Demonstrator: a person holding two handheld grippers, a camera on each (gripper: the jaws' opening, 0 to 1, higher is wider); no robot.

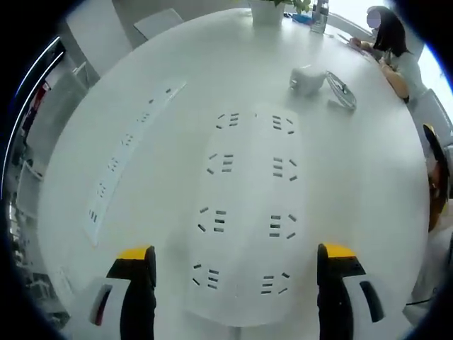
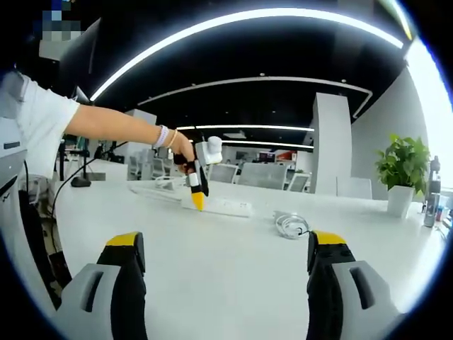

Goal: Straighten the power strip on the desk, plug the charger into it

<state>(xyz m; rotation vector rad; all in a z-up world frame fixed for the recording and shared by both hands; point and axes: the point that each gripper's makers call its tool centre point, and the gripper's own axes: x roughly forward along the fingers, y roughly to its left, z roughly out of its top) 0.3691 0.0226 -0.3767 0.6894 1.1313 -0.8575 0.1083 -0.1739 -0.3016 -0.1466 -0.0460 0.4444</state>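
A wide white power strip [image 1: 248, 212] with two columns of sockets lies flat on the white desk [image 1: 354, 177], directly below my left gripper [image 1: 237, 255]. Its yellow-tipped jaws stand open on either side of the strip's near end, with nothing between them. A white charger [image 1: 306, 79] with a coiled cable [image 1: 341, 92] rests beyond the strip's far end. In the right gripper view my right gripper [image 2: 226, 248] is open and empty above the bare desk. Farther off, a hand holds the left gripper [image 2: 199, 203] pointing down at the power strip [image 2: 223, 207]. The cable coil [image 2: 291, 225] lies right of it.
A second, long narrow power strip [image 1: 131, 152] lies slanted to the left of the wide one. A potted plant [image 2: 403, 173] and a bottle [image 2: 432, 183] stand at the desk's far end. A seated person [image 1: 388, 39] is at the desk's far edge. Chairs [image 2: 265, 176] stand behind the desk.
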